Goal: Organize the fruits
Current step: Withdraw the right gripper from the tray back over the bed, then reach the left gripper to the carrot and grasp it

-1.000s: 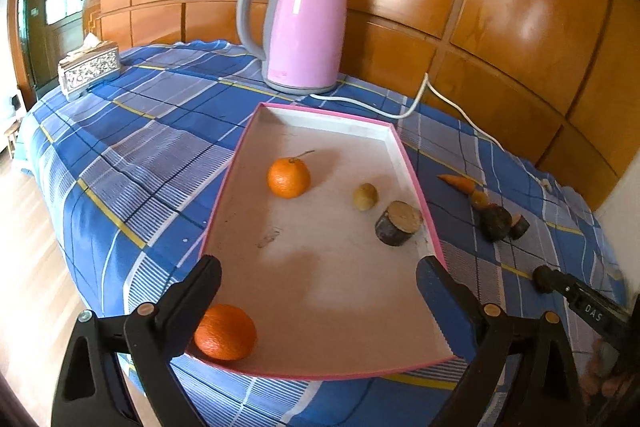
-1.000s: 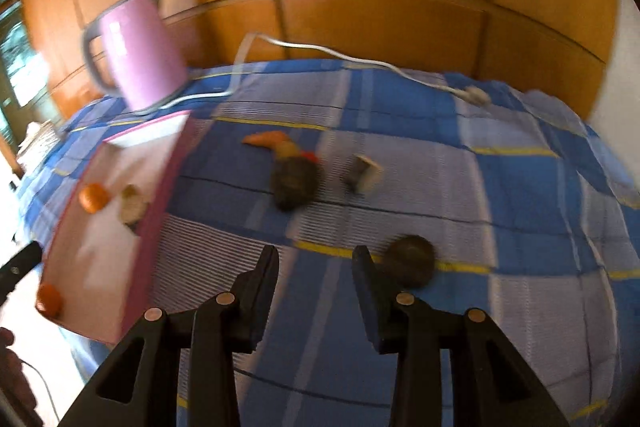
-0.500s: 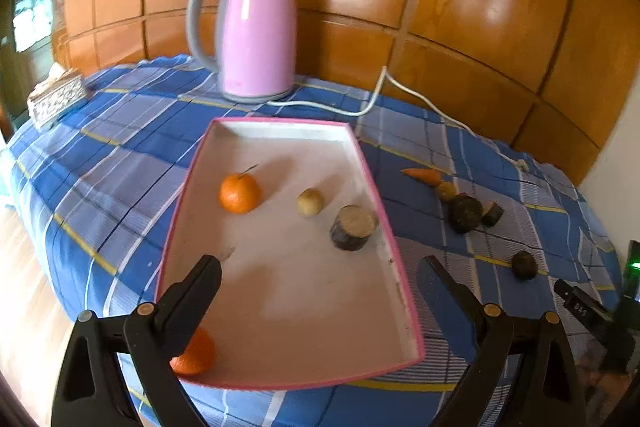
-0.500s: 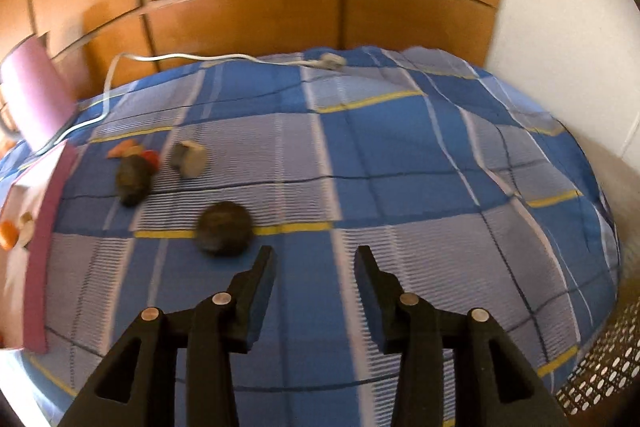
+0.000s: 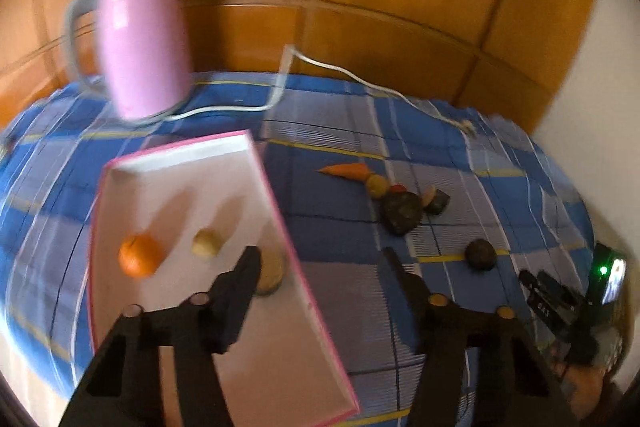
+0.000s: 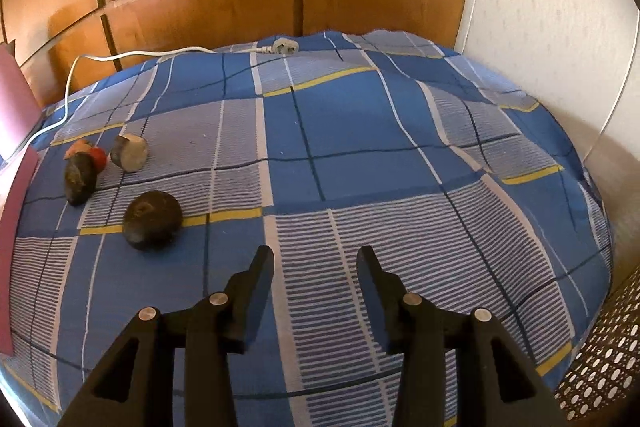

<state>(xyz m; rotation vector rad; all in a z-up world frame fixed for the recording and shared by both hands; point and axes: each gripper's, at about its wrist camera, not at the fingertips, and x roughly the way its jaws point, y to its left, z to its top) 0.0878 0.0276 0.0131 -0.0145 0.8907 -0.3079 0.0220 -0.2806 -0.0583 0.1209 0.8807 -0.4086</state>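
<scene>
Both claws are wide and empty. The right claw [image 6: 316, 263] sits beside the dark fruit [image 6: 152, 225]; a nudge could roll it across the soft cloth [image 6: 360, 147].

- Pink-rimmed tray [image 5: 256, 163], white inside, lying flat on the bed; we see an orange [image 5: 140, 254] and a small yellowish fruit [image 5: 206, 242] in it, apart from each other.
- A cut, dark-skinned piece [image 5: 274, 275] sits near the tray's right rim, partly hidden.
- Outside the tray we note a carrot [image 5: 346, 171], a dark lumpy fruit [image 6: 80, 177], a pale-faced cut chunk [image 6: 129, 151], clustered.
- A dark round fruit [image 6: 152, 214] lies alone, nearer.
</scene>
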